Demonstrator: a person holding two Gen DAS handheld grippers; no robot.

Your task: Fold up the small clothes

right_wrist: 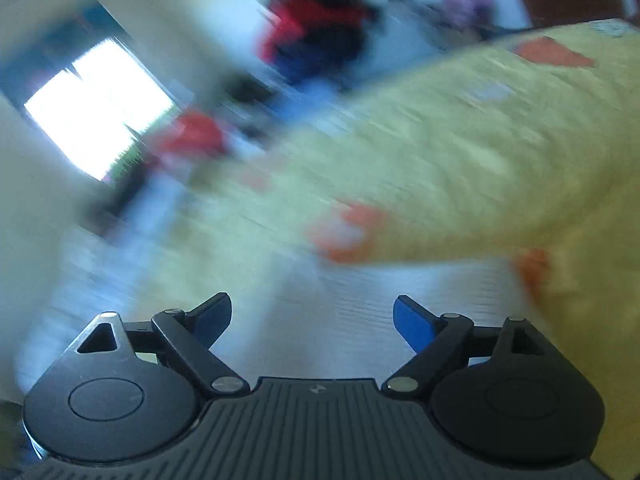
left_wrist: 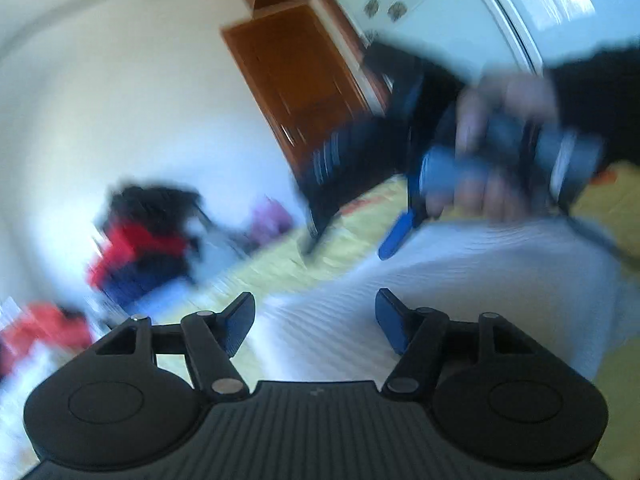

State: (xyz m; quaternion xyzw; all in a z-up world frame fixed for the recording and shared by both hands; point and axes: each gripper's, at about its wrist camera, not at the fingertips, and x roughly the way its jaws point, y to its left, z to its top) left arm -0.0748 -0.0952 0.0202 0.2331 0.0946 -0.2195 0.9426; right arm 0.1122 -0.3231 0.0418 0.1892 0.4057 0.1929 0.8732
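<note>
Left wrist view: heavy blur, but we see the left gripper with its jaws standing apart and nothing between the pads. Just ahead of and beneath its fingertips lies a pale ribbed garment, white or light blue, spread on a yellow-green bedcover with orange patches. The cloth passes under the gap between the fingers; we cannot tell if it touches them.

Beyond the fingers, up and to the right, we see a hand wrapped around the handle of the right gripper. One blue finger of it points down at the far edge of the garment; contact is too blurred to call. A dark sleeve runs off the right edge.

Far ahead to the left of the fingers sits a red, black and blue pile of clothes, with something purple beside it. A brown wooden door stands further back.

Right wrist view: we see the right gripper's jaws wide apart and empty. The same ribbed cloth lies directly ahead of the fingers and under the gap between them, reaching slightly past both tips. The bedcover fills the area beyond, to the right. A bright window shows far off to the left of the fingers.
</note>
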